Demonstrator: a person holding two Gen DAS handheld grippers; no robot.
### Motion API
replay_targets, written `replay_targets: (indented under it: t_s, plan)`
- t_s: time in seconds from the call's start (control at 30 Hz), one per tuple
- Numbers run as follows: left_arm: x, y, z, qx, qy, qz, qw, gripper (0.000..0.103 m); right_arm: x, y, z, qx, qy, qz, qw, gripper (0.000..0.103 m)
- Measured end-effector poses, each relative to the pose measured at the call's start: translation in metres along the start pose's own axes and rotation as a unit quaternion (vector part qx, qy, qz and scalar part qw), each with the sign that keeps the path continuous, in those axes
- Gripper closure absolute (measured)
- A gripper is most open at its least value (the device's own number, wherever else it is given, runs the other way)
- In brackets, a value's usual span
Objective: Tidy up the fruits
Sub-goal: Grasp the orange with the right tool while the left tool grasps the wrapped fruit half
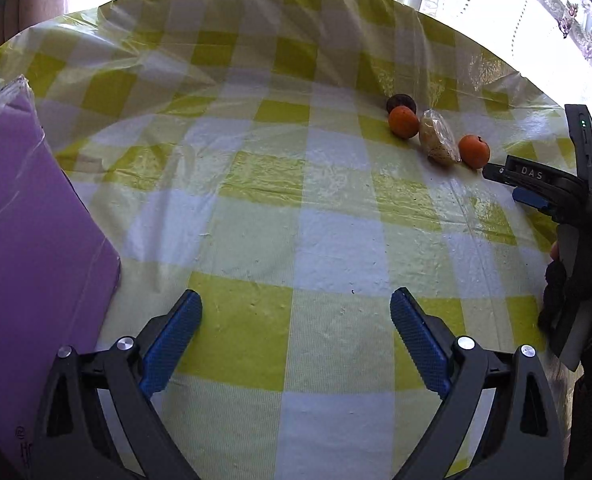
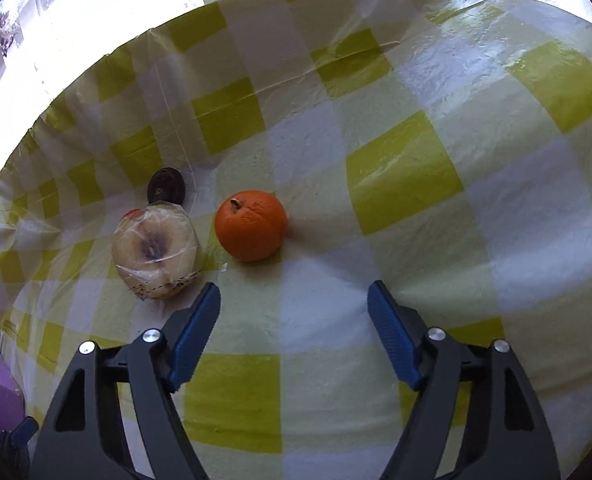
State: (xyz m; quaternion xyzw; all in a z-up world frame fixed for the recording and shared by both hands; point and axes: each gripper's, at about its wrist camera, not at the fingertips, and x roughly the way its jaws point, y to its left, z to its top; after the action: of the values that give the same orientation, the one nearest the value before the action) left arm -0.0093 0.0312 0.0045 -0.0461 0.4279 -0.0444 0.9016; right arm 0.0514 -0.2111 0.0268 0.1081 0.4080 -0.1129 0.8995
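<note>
left gripper (image 1: 296,312): spread wide, nothing between the 2 blue pads, only bare checked cloth under them.
right gripper (image 2: 294,304): spread, pinching nothing; pads clear of all fruit. From the left wrist view it comes in at the right edge (image 1: 507,184), held by a gloved hand (image 1: 567,296), tip just short of the nearer orange.
tabletop (image 2: 395,168): yellow-and-white checked cloth under clear plastic film, creased toward the far edge.
purple box (image 1: 24,240): close on the left of the left gripper, wrapped in film, sitting on the tabletop.
orange 1 (image 2: 251,225): just ahead of the right gripper, slightly left of its centre line, stem end up, standing alone on the cloth. Same fruit in the left view (image 1: 474,151), far right.
wrapped fruit (image 2: 156,254): pale round fruit in clear film, ahead-left of the right gripper's left finger, near but not touching it; close beside orange 1 with a small gap. Kind of fruit: cannot tell.
orange 2 (image 1: 403,121): beyond the wrapped fruit and touching it in the left view; only a reddish sliver shows behind the wrap in the right view.
dark fruit (image 2: 166,187): farthest, small and brown-black, right behind the wrapped fruit, against orange 2.
window with curtain (image 1: 535,8): beyond the far tabletop edge, blown out bright.
</note>
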Motion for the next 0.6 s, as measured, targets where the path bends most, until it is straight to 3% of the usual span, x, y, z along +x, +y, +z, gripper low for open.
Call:
replay_targets:
  t_s: [0.27,0.37,0.6]
  plan:
    - [0.0,0.0,0.0,0.001,0.0,0.001,1.0,0.011,0.031,0.046,0.026,-0.127,0.006,-0.051,0.99,0.044]
    - [0.0,0.0,0.0,0.004,0.001,0.004,1.0,0.011,0.038,0.044,0.035,-0.118,0.015,-0.026,0.993,0.058]
    - [0.003,-0.006,0.001,0.017,0.01,0.02,0.9996,0.011,-0.004,0.012,-0.007,-0.02,0.006,0.033,0.999,0.059]
